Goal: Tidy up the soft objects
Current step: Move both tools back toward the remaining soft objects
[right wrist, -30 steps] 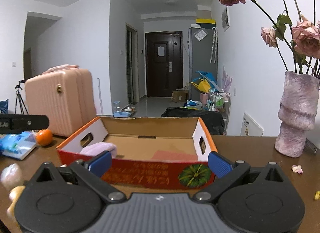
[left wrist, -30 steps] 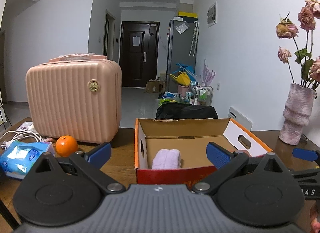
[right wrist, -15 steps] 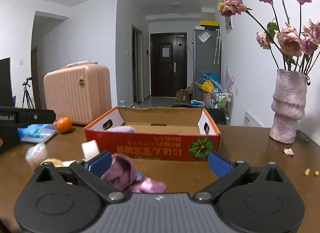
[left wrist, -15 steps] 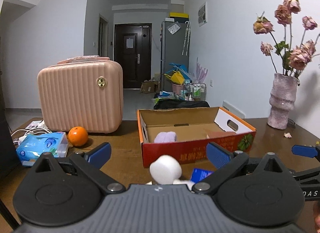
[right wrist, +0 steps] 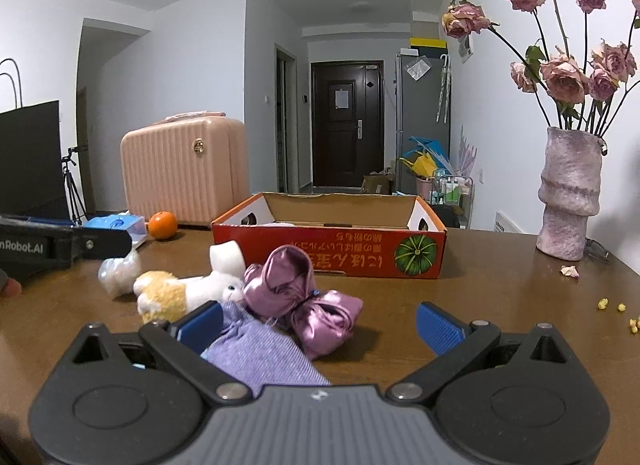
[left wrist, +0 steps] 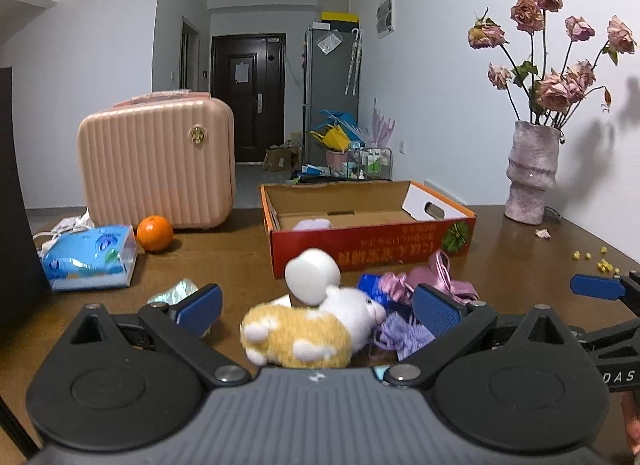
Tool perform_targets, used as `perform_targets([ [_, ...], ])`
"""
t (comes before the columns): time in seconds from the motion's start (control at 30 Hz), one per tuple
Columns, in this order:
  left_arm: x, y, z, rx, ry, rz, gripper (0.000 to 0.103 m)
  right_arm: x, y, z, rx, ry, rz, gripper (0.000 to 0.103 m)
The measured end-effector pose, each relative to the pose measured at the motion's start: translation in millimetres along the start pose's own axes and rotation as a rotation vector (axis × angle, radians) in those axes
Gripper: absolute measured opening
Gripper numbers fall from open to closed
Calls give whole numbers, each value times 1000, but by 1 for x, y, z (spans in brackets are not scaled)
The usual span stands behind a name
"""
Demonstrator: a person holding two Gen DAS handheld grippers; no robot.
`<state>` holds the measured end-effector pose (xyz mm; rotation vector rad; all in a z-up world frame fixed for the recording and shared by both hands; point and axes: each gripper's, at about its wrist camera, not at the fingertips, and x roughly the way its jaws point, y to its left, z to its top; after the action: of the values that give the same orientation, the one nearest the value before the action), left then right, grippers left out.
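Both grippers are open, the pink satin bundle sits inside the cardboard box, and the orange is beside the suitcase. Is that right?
Not quite. The right wrist view shows the pink satin bundle lying on the table in front of the cardboard box, not inside it. The left gripper and right gripper are open, and the orange is beside the suitcase.

It was a lived-in home: a wooden table (left wrist: pixel 240 265) faced a hallway with a dark entry door (left wrist: pixel 248 97), a fridge (left wrist: pixel 330 97) and a vase of dried roses (right wrist: pixel 570 193).

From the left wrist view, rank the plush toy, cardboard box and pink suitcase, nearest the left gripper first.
1. Plush toy, between the left gripper's open fingers.
2. Cardboard box, behind it, centre-right.
3. Pink suitcase, far left.
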<state>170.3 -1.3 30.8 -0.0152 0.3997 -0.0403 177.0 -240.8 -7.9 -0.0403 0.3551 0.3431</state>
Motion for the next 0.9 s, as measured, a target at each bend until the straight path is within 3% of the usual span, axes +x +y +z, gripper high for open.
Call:
perform_targets([
  [0.4,-18,3,-32,-15,79,-35,103,-21,11,-25,-32,26,-12,103],
  [0.9,-11,-4,-37,7,114,-57,103,-20,9,-26,-20,33,-18,103],
])
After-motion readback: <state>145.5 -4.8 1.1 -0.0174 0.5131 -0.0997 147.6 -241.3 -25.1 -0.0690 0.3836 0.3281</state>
